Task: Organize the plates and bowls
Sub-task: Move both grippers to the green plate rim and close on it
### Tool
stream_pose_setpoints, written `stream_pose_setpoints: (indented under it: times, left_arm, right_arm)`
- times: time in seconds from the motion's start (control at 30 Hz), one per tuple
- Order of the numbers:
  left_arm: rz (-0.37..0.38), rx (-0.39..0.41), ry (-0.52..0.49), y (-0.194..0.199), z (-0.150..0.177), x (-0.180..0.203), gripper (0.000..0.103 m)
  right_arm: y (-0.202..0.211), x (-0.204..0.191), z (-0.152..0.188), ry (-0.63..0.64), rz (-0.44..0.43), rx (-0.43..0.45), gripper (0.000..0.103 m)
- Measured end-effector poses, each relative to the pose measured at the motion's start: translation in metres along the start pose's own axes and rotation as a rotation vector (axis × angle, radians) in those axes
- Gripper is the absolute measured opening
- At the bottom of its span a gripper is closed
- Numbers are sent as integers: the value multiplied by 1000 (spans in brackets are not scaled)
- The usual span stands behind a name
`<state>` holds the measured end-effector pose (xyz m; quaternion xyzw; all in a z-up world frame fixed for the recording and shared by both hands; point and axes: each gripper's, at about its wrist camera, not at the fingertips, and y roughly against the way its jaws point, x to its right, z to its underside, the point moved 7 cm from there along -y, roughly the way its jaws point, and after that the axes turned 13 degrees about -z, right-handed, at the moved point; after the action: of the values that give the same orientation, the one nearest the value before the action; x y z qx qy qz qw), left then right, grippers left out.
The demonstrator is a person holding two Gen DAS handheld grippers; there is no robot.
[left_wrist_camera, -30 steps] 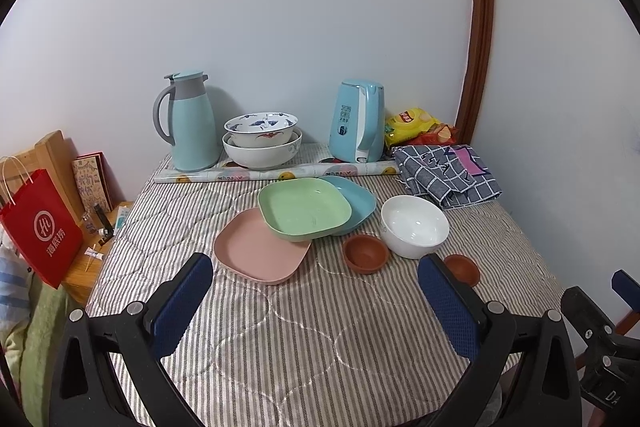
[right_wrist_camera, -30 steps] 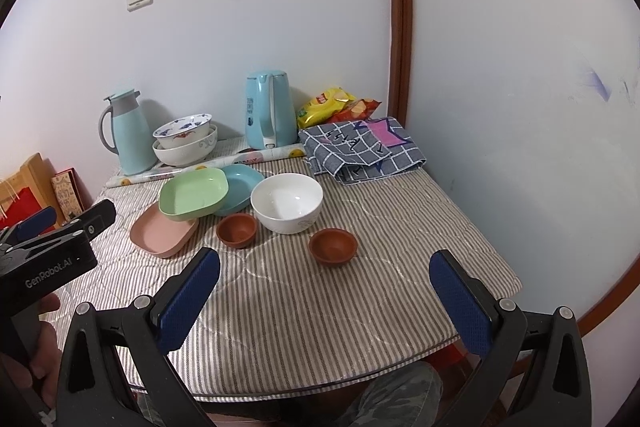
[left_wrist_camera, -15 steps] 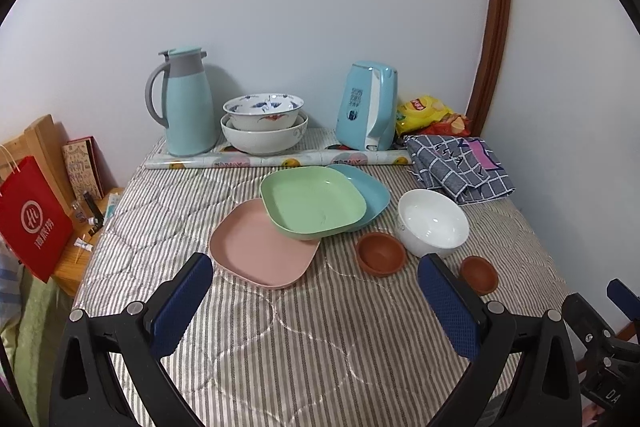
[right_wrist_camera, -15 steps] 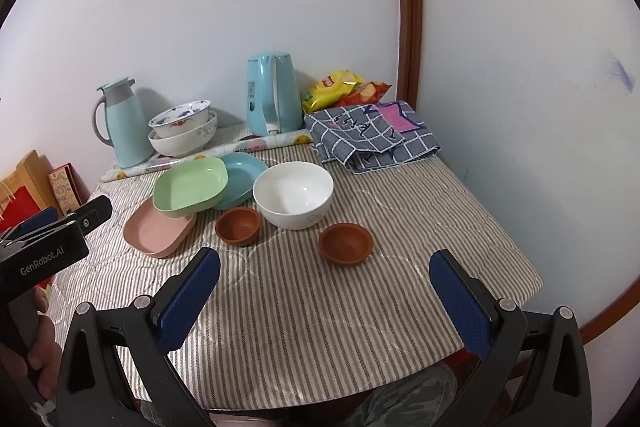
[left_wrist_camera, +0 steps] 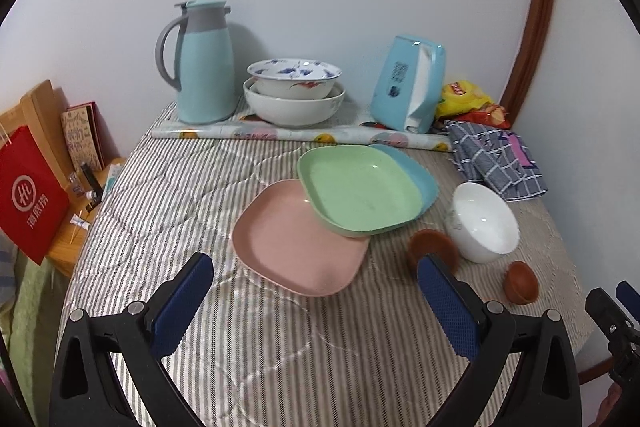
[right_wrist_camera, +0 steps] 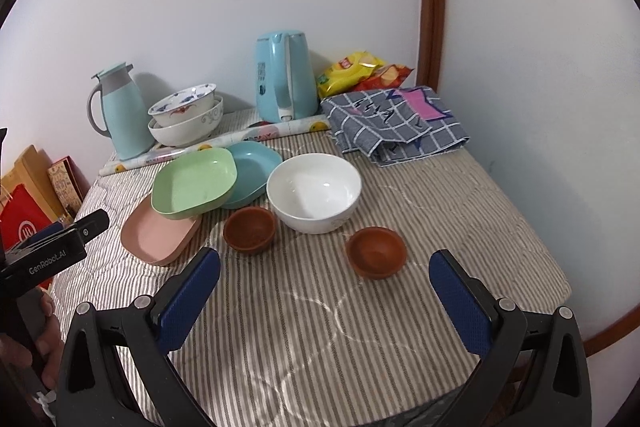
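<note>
A green plate [left_wrist_camera: 360, 187] rests tilted on a pink plate [left_wrist_camera: 298, 241] and a blue plate [left_wrist_camera: 420, 173] in the middle of the striped table. A white bowl [left_wrist_camera: 484, 221] and two small brown bowls [right_wrist_camera: 250, 229] [right_wrist_camera: 376, 251] sit to their right. My left gripper [left_wrist_camera: 316, 301] is open and empty, just in front of the pink plate. My right gripper [right_wrist_camera: 326, 301] is open and empty, in front of the brown bowls. The plates also show in the right wrist view [right_wrist_camera: 194, 183].
Two stacked patterned bowls [left_wrist_camera: 294, 95], a blue thermos jug [left_wrist_camera: 202, 61], a blue kettle [left_wrist_camera: 408, 83], a rolled mat [left_wrist_camera: 300, 135], snack bags [left_wrist_camera: 466, 99] and a checked cloth [left_wrist_camera: 496, 159] line the back. A red bag [left_wrist_camera: 26, 195] stands left of the table.
Both grippers have moved forward and lower toward the dishes, which look larger now. The left view has tilted. Both stay open and nothing on the table has moved.
</note>
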<state>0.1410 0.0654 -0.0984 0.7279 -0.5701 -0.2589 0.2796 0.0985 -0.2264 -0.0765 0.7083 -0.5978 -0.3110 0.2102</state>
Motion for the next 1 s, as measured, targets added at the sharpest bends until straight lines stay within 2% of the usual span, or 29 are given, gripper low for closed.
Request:
stream_pose_setpoints:
  times: [0.3, 0.43, 0.57, 0.63, 0.77, 1.0]
  left_arm:
    - [7, -61, 32, -42, -11, -17, 97]
    - [6, -85, 35, -63, -19, -19, 91]
    - [7, -106, 40, -83, -26, -20, 83]
    - [5, -113, 41, -91, -28, -21, 83]
    - [1, -128, 41, -108, -36, -20, 79]
    - [14, -138, 30, -136, -54, -6, 75]
  right_arm:
    - [-45, -23, -20, 41, -32, -31, 94]
    - [-66, -35, -32, 68, -61, -42, 89]
    - [-88, -41, -39, 92, -75, -54, 81]
    - [-102, -44, -42, 94, -86, -66, 79]
    - [-126, -51, -47, 98, -110, -102, 67]
    - [-160, -62, -54, 108, -146, -142, 60]
